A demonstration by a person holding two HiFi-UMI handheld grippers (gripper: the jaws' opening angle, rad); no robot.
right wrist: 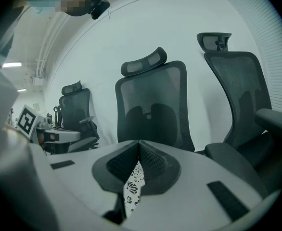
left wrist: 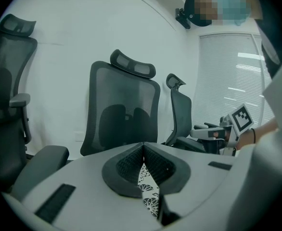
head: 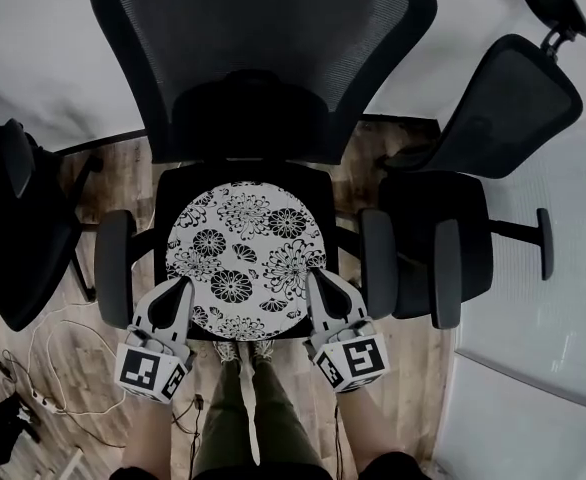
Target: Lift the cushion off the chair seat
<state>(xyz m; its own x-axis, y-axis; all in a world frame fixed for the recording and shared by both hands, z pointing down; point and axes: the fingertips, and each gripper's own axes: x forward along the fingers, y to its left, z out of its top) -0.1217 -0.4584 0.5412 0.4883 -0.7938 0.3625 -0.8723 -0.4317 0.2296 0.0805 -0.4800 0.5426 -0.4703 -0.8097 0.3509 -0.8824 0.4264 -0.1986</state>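
A round cushion (head: 245, 258) with a black-and-white flower print lies over the black seat (head: 169, 190) of the mesh-backed office chair (head: 263, 48). Whether it rests on the seat or hangs just above it I cannot tell. My left gripper (head: 183, 286) is shut on the cushion's front-left edge. My right gripper (head: 313, 278) is shut on its front-right edge. In the left gripper view a strip of the cushion's flowered cloth (left wrist: 148, 191) shows pinched between the closed pads. The right gripper view shows the same cloth (right wrist: 133, 189) caught in its pads.
The chair's armrests (head: 113, 268) (head: 378, 263) flank the cushion just outside both grippers. A second office chair (head: 513, 108) stands close on the right and a third (head: 13, 238) on the left. White cables (head: 43, 368) lie on the wooden floor. The person's legs (head: 248, 408) stand before the seat.
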